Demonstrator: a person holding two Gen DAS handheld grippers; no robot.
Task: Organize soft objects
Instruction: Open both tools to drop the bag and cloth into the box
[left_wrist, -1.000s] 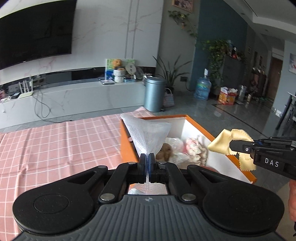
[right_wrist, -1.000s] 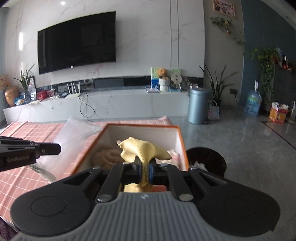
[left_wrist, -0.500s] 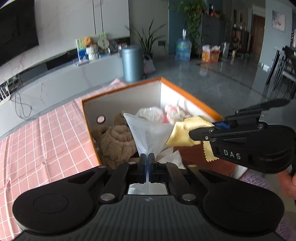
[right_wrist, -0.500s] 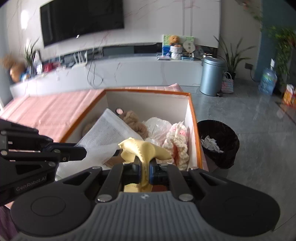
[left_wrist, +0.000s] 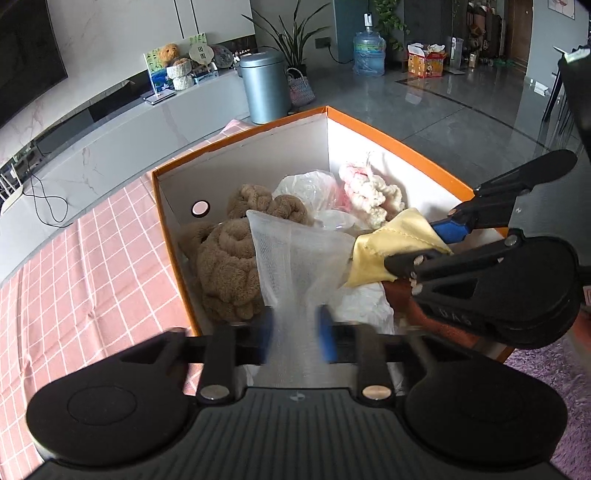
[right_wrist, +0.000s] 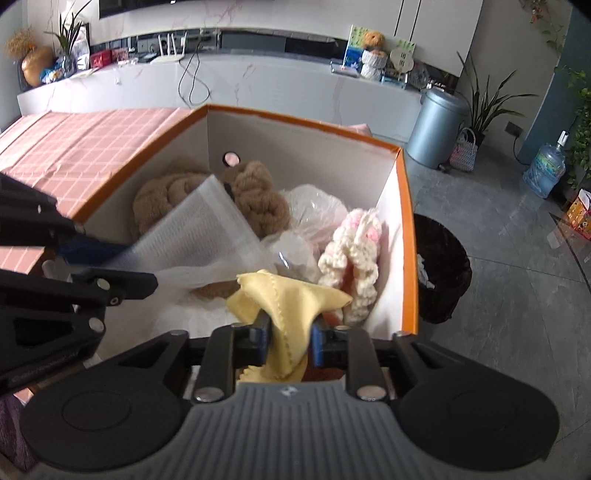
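Left tool (left_wrist: 295, 334) parted around mesh bag (left_wrist: 295, 258) over orange box (left_wrist: 402, 146).

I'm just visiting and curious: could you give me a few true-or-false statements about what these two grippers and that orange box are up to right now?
1. The left gripper has its fingers spread, with the white mesh bag between them. True.
2. The right gripper carries a blue towel. False: a yellow cloth sits between its fingers.
3. The orange cardboard box holds nothing. False: it holds a brown plush toy, a cream crocheted toy and clear plastic bags.
4. Both grippers are over the box. True.
5. The box stands on a bare wooden table. False: a pink checked tablecloth lies under it.
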